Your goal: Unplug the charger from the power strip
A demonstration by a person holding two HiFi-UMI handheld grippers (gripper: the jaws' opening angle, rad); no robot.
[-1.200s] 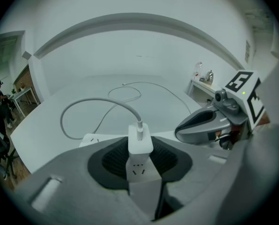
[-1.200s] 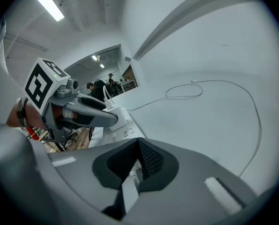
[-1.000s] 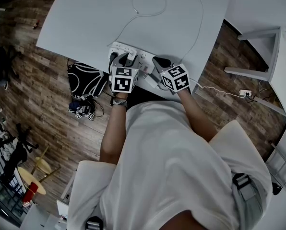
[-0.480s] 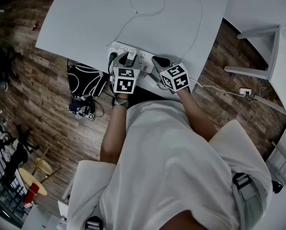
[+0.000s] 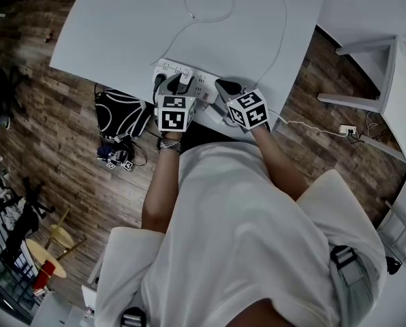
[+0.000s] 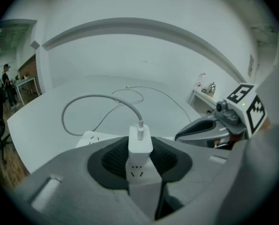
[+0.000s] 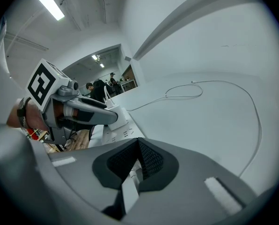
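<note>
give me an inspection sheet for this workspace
surface: white table, holding only the job's things and cables
job's things: white charger standing upright in the power strip at the table's near edge
clutter: nothing seen on the table; black bag on the floor beside it
grippers: left gripper, jaws closed on the charger's sides; right gripper, jaws together at the tips, at the strip's right end
cables: white cable from the charger's top, looping across the table; dark plug at the strip's left end
surroundings: wood floor, white furniture to the right

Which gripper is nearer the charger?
Left. The left gripper has the charger between its jaws, gripped at the sides. The right gripper sits to the charger's right, at the end of the strip.
</note>
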